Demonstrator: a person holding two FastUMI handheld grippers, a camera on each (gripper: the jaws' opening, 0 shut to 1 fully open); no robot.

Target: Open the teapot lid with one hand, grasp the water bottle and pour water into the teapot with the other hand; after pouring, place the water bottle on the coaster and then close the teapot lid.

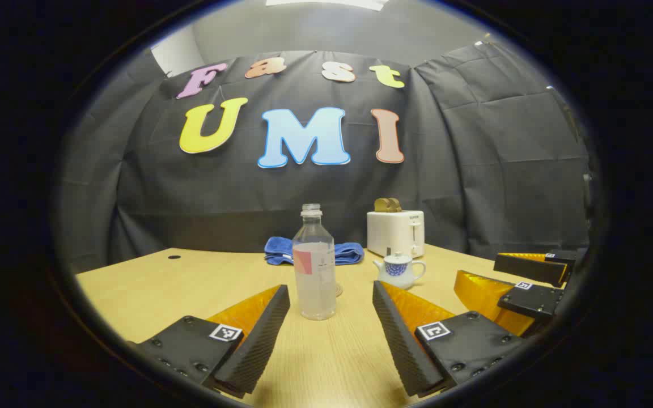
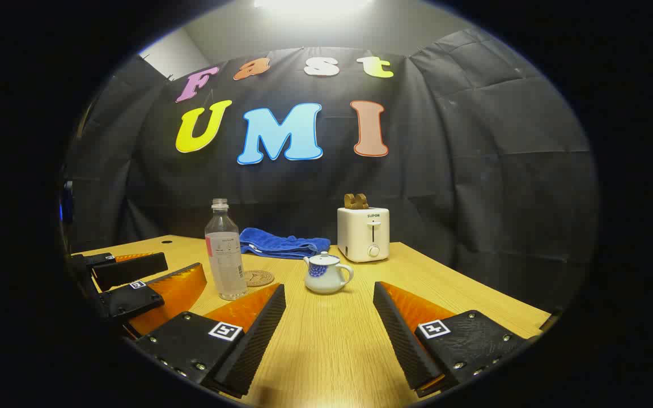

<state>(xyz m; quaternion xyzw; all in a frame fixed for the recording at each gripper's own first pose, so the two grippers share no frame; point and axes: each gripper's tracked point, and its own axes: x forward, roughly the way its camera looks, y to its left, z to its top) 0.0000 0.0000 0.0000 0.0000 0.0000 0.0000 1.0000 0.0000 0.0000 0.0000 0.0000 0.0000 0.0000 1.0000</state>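
On wood-grain table [image 1: 162,283]: clear uncapped water bottle [image 1: 315,266]; round lidded teapot [image 2: 326,273]; both jaws spread.

Left gripper view sits low over the table [image 1: 151,283], facing the back wall, its left gripper [image 1: 331,334] spread toward the bottle [image 1: 315,266] close ahead. Right gripper view is equally low, facing the same way from farther right, right gripper [image 2: 329,334] aimed at the teapot [image 2: 326,273] a little farther off. Both share bottle, teapot, toaster [image 2: 363,234], towel [image 2: 281,243]; each catches the other gripper at its edge.
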